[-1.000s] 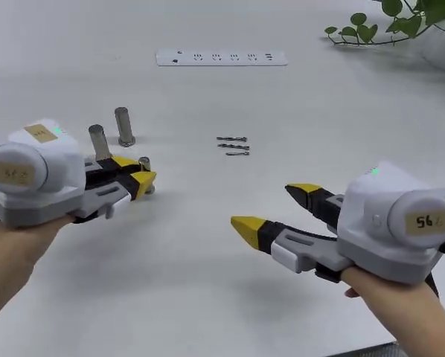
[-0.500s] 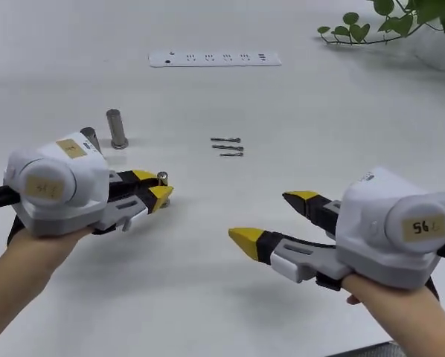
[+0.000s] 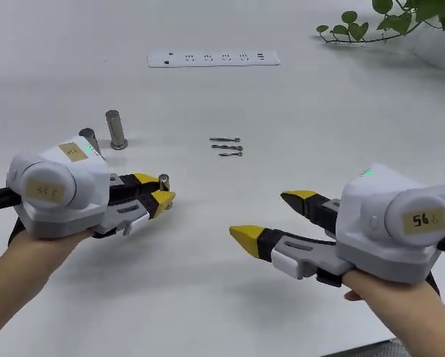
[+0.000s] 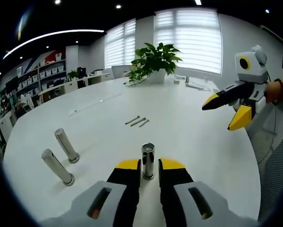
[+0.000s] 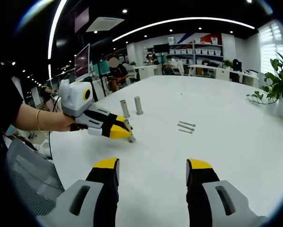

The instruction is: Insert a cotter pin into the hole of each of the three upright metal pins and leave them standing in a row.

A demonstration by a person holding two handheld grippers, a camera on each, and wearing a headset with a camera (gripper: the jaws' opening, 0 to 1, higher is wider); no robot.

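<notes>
Pin is clamped upright between the narrowed left tongs, low at the desk. The right tongs are held wide, empty. Cotters are seen well apart. Gripped off-centre, the pin could be tipped or dropped.

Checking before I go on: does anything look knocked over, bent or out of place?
Nothing stands out. The metal pin between the jaws of the left gripper stands upright, as do the other two pins, and the cotter pins lie side by side.
</notes>
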